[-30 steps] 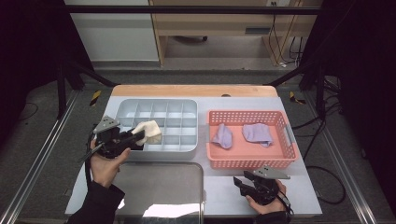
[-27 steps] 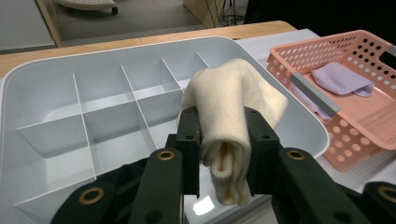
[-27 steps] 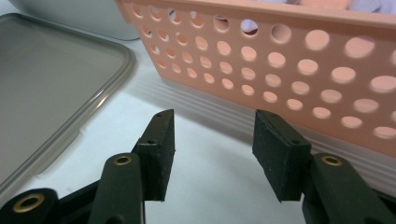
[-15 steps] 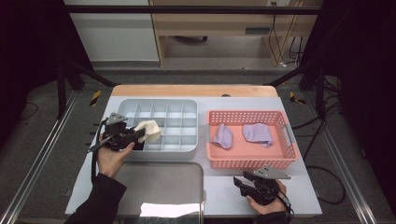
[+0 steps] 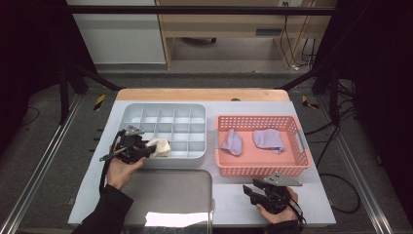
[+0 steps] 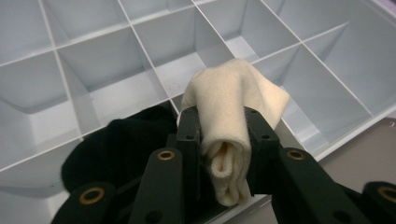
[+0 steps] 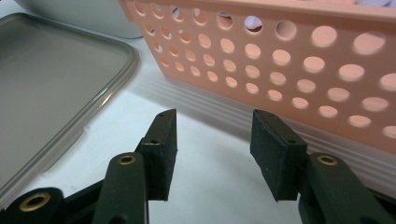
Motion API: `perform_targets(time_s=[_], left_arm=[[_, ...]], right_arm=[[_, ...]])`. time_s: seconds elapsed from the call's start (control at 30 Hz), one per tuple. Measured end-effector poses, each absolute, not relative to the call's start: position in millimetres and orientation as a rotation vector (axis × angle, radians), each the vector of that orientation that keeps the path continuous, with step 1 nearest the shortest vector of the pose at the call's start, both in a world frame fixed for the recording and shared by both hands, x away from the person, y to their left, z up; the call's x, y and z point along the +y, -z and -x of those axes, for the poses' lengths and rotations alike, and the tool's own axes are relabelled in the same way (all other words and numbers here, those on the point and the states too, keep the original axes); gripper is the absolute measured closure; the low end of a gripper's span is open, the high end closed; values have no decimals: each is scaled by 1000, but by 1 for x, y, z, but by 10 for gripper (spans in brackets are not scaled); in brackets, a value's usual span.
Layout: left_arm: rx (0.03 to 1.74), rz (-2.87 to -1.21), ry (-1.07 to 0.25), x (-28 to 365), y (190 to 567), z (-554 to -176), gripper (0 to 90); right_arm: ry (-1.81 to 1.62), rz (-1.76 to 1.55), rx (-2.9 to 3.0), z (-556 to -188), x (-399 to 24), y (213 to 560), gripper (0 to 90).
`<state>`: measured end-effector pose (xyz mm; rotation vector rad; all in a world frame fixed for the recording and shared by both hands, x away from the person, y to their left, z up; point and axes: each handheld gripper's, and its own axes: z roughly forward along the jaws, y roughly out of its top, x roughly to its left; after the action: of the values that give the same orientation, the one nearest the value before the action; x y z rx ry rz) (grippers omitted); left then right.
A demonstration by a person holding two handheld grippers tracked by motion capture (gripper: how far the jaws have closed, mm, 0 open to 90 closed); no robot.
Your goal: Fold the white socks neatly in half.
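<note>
Nearest you, your right gripper (image 5: 253,191) rests on the worktop (image 5: 229,200) with its jaws apart and nothing between them, just in front of the pink basket (image 5: 263,169). The grey lid (image 5: 165,195) lies flat at the near left edge. Your left gripper (image 5: 146,152) is clamped on the rolled cream cloth (image 6: 231,121), which hangs over the near left corner of the grey divided tray (image 5: 195,109), above the cell next to a black cloth (image 6: 116,144) already tucked in.

The roll bulges wider than the jaws, so if you let go too high it could open out and drape across a divider instead of dropping into one cell. The tray's near wall sits right under the jaws and could catch them as you lower. Farther right, two lilac cloths (image 5: 233,142) (image 5: 269,139) wait in the basket, well apart from your left hand (image 5: 119,170).
</note>
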<state>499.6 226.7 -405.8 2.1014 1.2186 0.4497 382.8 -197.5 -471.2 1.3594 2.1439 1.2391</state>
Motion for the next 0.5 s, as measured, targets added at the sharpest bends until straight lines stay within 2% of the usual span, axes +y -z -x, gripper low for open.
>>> perform_targets(time_s=[0.37, 0.5], left_arm=[[1211, -2181, -435, 215, 412, -505, 704], [1232, -2203, -370, 210, 420, -510, 699]], right_arm=[[-1235, -1361, 2156, -383, -196, 472, 519], [-1234, -1354, 2163, -384, -195, 472, 520]])
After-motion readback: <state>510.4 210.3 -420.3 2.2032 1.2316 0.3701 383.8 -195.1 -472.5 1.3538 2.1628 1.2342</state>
